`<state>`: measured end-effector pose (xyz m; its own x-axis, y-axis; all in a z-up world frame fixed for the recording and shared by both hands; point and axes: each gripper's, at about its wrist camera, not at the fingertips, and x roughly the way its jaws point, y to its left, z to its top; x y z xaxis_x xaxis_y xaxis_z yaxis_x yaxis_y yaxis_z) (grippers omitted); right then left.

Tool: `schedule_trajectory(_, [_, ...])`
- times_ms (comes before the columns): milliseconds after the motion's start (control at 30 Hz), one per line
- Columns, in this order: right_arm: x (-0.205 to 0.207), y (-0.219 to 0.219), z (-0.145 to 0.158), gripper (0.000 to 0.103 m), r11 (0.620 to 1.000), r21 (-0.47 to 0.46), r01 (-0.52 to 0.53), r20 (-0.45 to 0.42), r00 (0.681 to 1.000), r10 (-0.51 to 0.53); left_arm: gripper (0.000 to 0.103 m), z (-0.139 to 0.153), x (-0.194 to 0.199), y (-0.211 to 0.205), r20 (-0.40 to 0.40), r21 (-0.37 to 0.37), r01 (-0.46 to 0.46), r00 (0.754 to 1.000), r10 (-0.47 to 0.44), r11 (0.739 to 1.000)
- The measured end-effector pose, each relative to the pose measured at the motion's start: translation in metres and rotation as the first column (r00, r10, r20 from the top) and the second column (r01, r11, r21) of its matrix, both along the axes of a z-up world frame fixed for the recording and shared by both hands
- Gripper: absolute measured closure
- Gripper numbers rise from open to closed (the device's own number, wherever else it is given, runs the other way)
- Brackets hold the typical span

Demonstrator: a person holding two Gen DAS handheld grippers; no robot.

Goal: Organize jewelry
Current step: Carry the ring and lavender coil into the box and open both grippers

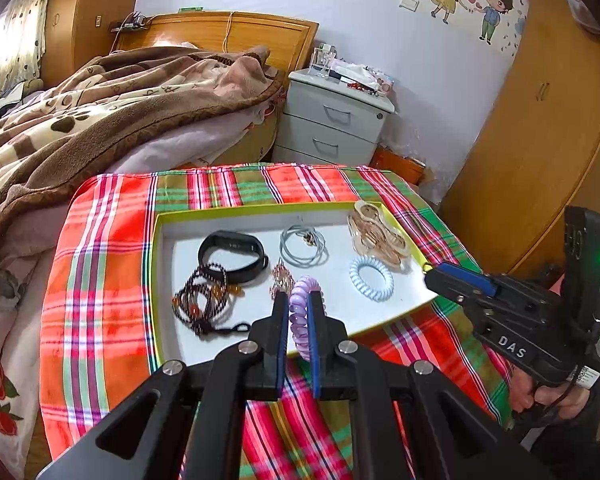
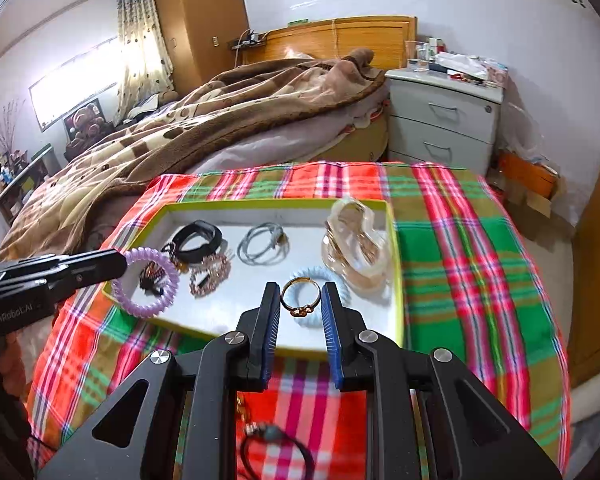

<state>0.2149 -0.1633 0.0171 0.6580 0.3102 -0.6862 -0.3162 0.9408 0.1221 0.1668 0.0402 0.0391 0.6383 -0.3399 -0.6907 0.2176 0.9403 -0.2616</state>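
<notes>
A shallow white tray with a yellow-green rim [image 1: 160, 280] [image 2: 394, 280] lies on a plaid cloth. In it lie a black band [image 1: 234, 254], a dark bead necklace [image 1: 204, 304], a grey cord [image 1: 302, 246], a pink bead piece [image 1: 281, 280], a clear pouch of gold jewelry [image 1: 378, 236] [image 2: 356, 244] and a blue spiral hair tie [image 1: 371, 278]. My left gripper [image 1: 299, 304] [image 2: 120, 266] is shut on a purple spiral hair tie [image 1: 300, 312] [image 2: 146, 286] over the tray's near edge. My right gripper [image 2: 300, 300] [image 1: 434, 274] is shut on a gold ring [image 2: 300, 298] above the tray.
A red cord bracelet [image 2: 276, 448] lies on the plaid cloth [image 1: 100, 280] near the front edge. A bed with a brown blanket [image 1: 100, 112] is to the left, a white nightstand [image 1: 336, 120] behind, and wooden wardrobes [image 1: 540, 120] to the right.
</notes>
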Motion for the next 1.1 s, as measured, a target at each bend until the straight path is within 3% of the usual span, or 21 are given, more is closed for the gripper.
schedule_trajectory(433, [0.046, 0.032, -0.026, 0.081, 0.997, -0.014, -0.077, -0.077, 0.994, 0.076, 0.094, -0.022, 0.036, 0.003, -0.058, -0.025, -0.010, 0.998, 0.008, 1.000])
schedule_trajectory(800, [0.057, 0.039, -0.042, 0.081, 0.993, -0.052, -0.103, -0.127, 0.987, 0.096, 0.094, -0.042, 0.043, 0.008, -0.112, -0.010, -0.026, 0.993, 0.024, 1.000])
schedule_trajectory(1100, [0.059, 0.043, -0.042, 0.081, 0.991, -0.080, -0.107, -0.118, 0.988, 0.098, 0.093, -0.054, 0.045, 0.011, -0.153, -0.006, -0.049, 0.987, 0.047, 0.999])
